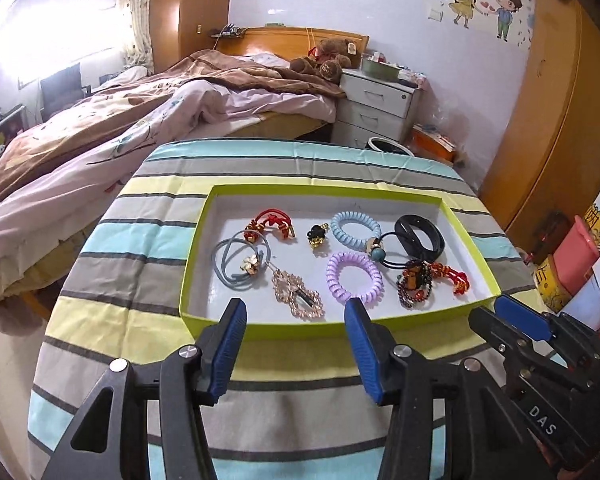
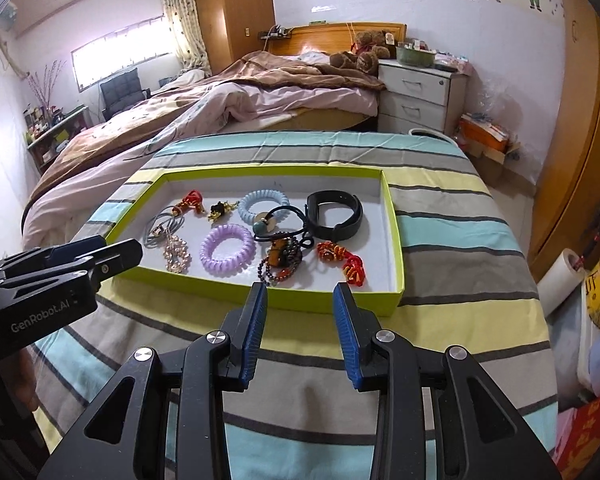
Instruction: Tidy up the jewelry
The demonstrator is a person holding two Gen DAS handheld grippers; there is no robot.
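A lime-green shallow box (image 1: 332,328) (image 2: 392,240) sits on a striped table. It holds a purple coil band (image 1: 354,276) (image 2: 228,249), a blue coil band (image 1: 354,229) (image 2: 262,202), a black bracelet (image 1: 420,236) (image 2: 334,216), a grey hair tie (image 1: 240,266), a gold chain piece (image 1: 298,298) (image 2: 176,254), red knot charms (image 1: 270,222) (image 2: 342,262) and dark beads (image 1: 414,286) (image 2: 282,260). My left gripper (image 1: 296,312) is open and empty just before the box's near rim. My right gripper (image 2: 300,294) is open and empty at the near rim.
The striped cloth (image 1: 260,416) covers the table. A bed (image 1: 140,112) lies beyond on the left, a white nightstand (image 1: 376,108) behind, and a wooden wardrobe (image 1: 560,128) on the right. Boxes and bags (image 1: 576,264) crowd the floor at right.
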